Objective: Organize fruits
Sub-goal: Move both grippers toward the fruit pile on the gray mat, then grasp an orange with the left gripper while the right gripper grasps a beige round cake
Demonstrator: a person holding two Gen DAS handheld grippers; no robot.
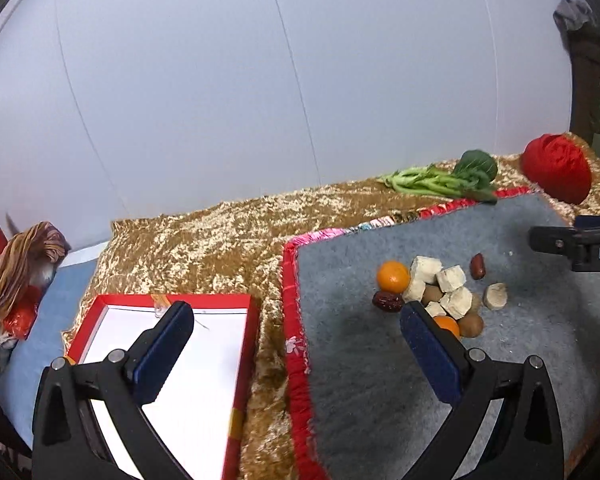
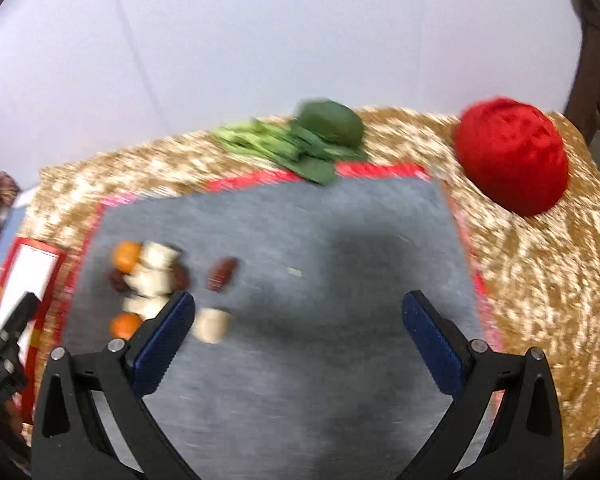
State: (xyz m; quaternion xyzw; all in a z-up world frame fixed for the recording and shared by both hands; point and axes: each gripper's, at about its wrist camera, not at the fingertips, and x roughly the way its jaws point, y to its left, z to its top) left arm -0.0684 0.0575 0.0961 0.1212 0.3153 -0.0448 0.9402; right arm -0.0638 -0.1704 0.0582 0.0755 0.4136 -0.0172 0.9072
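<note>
A heap of food lies on the grey mat: an orange, a second orange, red dates, brown kiwis and pale beige chunks. The heap also shows blurred in the right wrist view, with an orange and a date. My left gripper is open and empty, above the gap between the red box and the mat. My right gripper is open and empty over the mat, right of the heap.
The red box has a white inside and sits left of the mat on a gold cloth. Green leafy vegetables and a red yarn ball lie behind the mat. A striped cloth bundle is at far left.
</note>
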